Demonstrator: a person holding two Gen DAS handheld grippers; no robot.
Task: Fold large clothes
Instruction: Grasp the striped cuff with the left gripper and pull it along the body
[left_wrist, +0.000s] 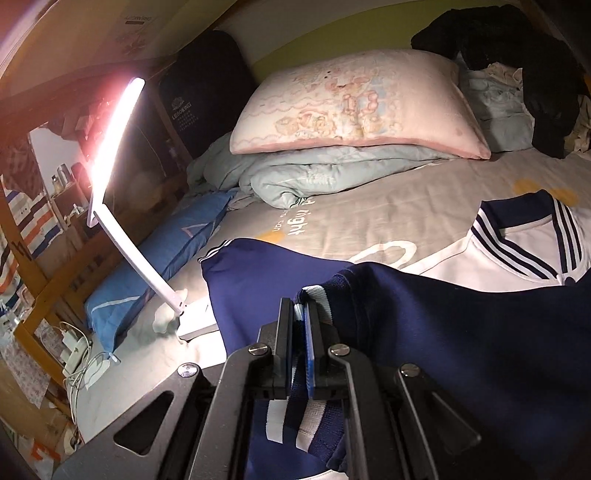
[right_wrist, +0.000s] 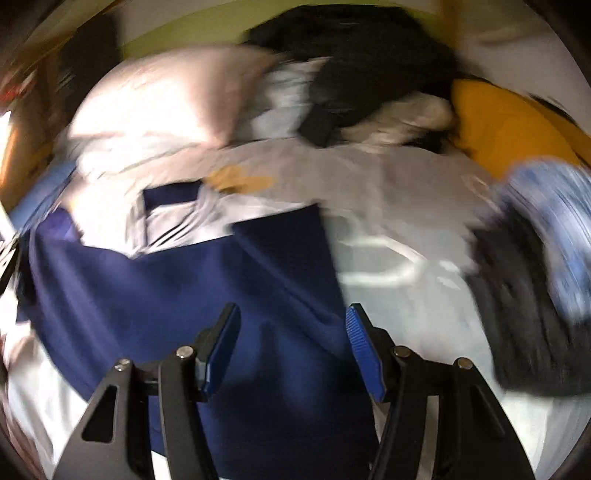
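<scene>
The left gripper (left_wrist: 300, 314) is clamped on the striped cuff (left_wrist: 314, 295) of the navy jacket (left_wrist: 461, 332) spread on the bed (left_wrist: 369, 206). The right gripper (right_wrist: 291, 332) hangs unclenched right over the body — I'd say the sleeve folds across toward it.

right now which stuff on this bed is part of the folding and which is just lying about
Part of the job:
- navy and white jacket, its striped cuff clamped in the left gripper
- right gripper, open over the jacket

Just lying about:
- pink pillow
- pale quilt
- lit lamp
- black clothes
- blue cushion
</scene>
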